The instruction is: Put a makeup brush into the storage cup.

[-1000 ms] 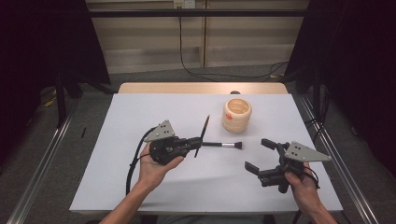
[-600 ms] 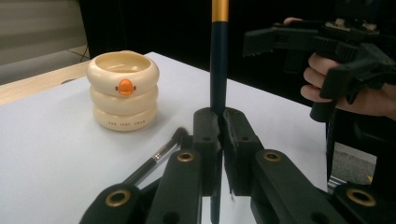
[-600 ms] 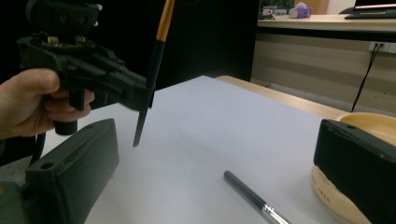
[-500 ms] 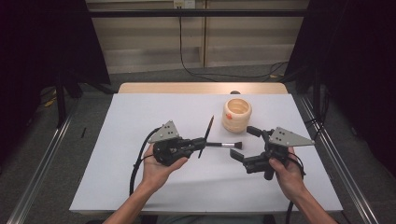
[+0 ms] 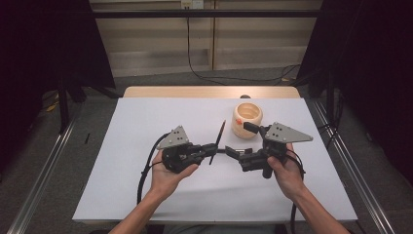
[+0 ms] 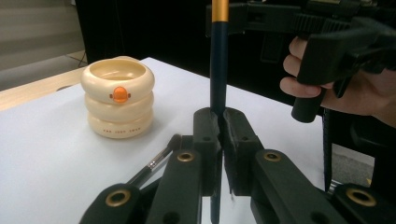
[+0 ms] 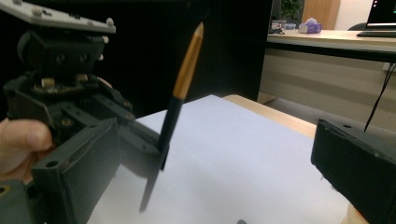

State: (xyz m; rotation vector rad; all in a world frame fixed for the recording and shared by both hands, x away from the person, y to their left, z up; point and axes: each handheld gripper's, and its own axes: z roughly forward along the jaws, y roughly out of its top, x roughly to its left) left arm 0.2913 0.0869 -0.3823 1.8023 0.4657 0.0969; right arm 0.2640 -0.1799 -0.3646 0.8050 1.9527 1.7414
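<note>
Left claw: clamped on the dark brush, pinching its shaft low down.
Brush: slanted above the white worktop, gold-banded end up.
Second brush: flat on the worktop, just beside the left claw.
Right claw: jaws spread wide, nothing held, close to the left claw.
Cream holder: upright, behind the right claw.

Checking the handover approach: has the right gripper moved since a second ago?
Yes. The right gripper moved left and up the table, toward the cream holder and the left gripper.
</note>
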